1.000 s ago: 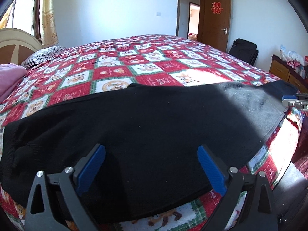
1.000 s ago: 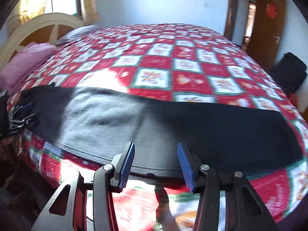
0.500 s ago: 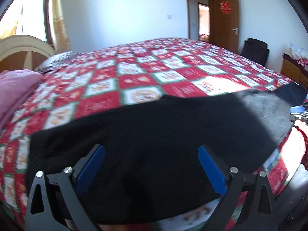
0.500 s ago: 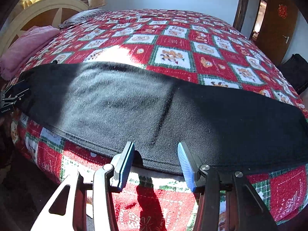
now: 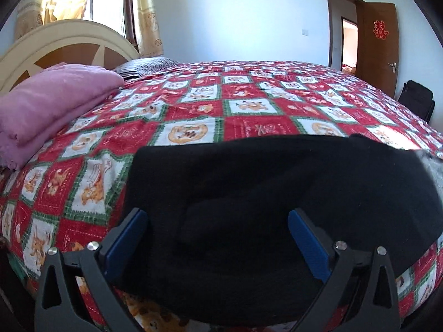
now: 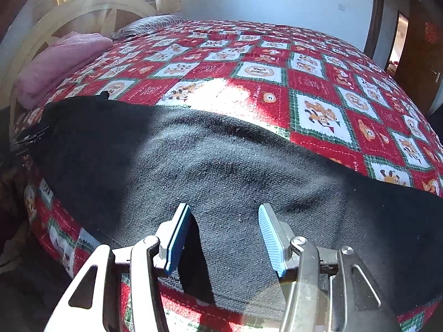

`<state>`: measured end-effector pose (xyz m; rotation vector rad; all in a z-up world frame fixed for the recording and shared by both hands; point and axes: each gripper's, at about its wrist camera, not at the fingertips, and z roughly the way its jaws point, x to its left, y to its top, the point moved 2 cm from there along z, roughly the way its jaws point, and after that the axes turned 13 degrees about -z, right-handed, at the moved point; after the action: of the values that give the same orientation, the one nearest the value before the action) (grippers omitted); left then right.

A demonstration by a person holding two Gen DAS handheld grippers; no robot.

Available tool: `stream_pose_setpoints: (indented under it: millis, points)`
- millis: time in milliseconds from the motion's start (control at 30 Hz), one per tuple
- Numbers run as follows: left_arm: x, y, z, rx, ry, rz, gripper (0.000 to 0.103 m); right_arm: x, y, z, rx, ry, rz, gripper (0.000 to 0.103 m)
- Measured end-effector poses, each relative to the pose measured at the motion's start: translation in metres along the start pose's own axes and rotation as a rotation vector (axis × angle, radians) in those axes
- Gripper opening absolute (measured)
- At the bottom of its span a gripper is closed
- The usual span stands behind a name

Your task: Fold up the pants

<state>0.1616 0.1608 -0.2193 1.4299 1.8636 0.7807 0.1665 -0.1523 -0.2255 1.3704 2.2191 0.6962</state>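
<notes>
Black pants (image 5: 249, 193) lie flat along the near edge of the bed, and also show in the right wrist view (image 6: 221, 171). My left gripper (image 5: 218, 221) is open, its blue pads wide apart just above the pants near their left end. My right gripper (image 6: 224, 215) is open, over the near hem of the pants further right. Neither gripper holds any cloth. The left gripper shows faintly at the left edge of the right wrist view (image 6: 27, 141).
The bed has a red, white and green checked quilt (image 5: 249, 105). A folded pink blanket (image 5: 49, 105) lies at the left by the cream headboard (image 5: 69, 44). A brown door (image 5: 376, 47) and a black bag (image 5: 418, 99) stand at the far right.
Both grippers have moved left along the bed's edge and in over the pants. The left one now sits near the pants' left end. Both stayed open.
</notes>
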Motion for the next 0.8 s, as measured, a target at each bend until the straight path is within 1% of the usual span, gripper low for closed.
stream_pose_setpoints:
  millis: [33,67,133,167,233,267,333,367,433,467,500,533,567,633,700,800]
  points:
    - [0.001,0.001,-0.001,0.004,-0.001,-0.007,0.103,-0.008,-0.001,-0.01,-0.025,0.003,0.02,0.053]
    - [0.002,0.003,-0.002,0.009,0.002,-0.015,0.103,-0.022,-0.004,-0.027,-0.066,-0.025,0.049,0.053]
    - [0.001,0.006,-0.007,0.003,0.0,-0.03,0.103,-0.051,-0.013,-0.056,-0.113,-0.072,0.098,0.053]
    - [0.0,0.008,-0.01,-0.007,-0.006,-0.037,0.103,-0.073,-0.021,-0.078,-0.146,-0.1,0.14,0.053]
    - [-0.003,0.009,-0.014,-0.022,-0.009,-0.047,0.103,-0.109,-0.036,-0.106,-0.167,-0.167,0.205,0.053]
    - [-0.004,0.009,-0.015,-0.026,-0.01,-0.052,0.103,-0.135,-0.047,-0.121,-0.166,-0.229,0.248,0.053]
    - [-0.007,0.009,-0.015,-0.029,-0.023,-0.06,0.103,-0.17,-0.071,-0.143,-0.168,-0.287,0.332,0.053]
    - [-0.009,0.007,-0.012,-0.015,-0.029,-0.059,0.103,-0.187,-0.085,-0.151,-0.172,-0.286,0.392,0.053]
    - [-0.009,0.002,-0.005,0.007,-0.017,-0.052,0.103,-0.21,-0.107,-0.153,-0.158,-0.235,0.475,0.053]
    - [-0.009,-0.001,-0.002,0.001,-0.005,-0.043,0.103,-0.217,-0.116,-0.15,-0.142,-0.215,0.497,0.053]
    - [-0.01,-0.003,-0.002,-0.01,0.006,-0.025,0.103,-0.227,-0.125,-0.144,-0.114,-0.224,0.52,0.053]
    - [-0.011,-0.005,-0.003,-0.017,0.01,-0.008,0.103,-0.235,-0.133,-0.139,-0.099,-0.229,0.53,0.042]
    - [-0.011,-0.005,-0.003,-0.021,0.009,0.003,0.103,-0.239,-0.138,-0.137,-0.114,-0.228,0.528,0.033]
    - [-0.008,-0.003,-0.005,-0.011,-0.001,-0.009,0.103,-0.244,-0.14,-0.141,-0.152,-0.201,0.544,0.033]
    - [-0.006,-0.002,-0.007,-0.007,0.004,-0.018,0.103,-0.243,-0.138,-0.146,-0.167,-0.2,0.549,0.033]
    - [-0.002,-0.001,-0.007,-0.005,0.012,-0.037,0.103,-0.243,-0.14,-0.148,-0.162,-0.196,0.546,0.034]
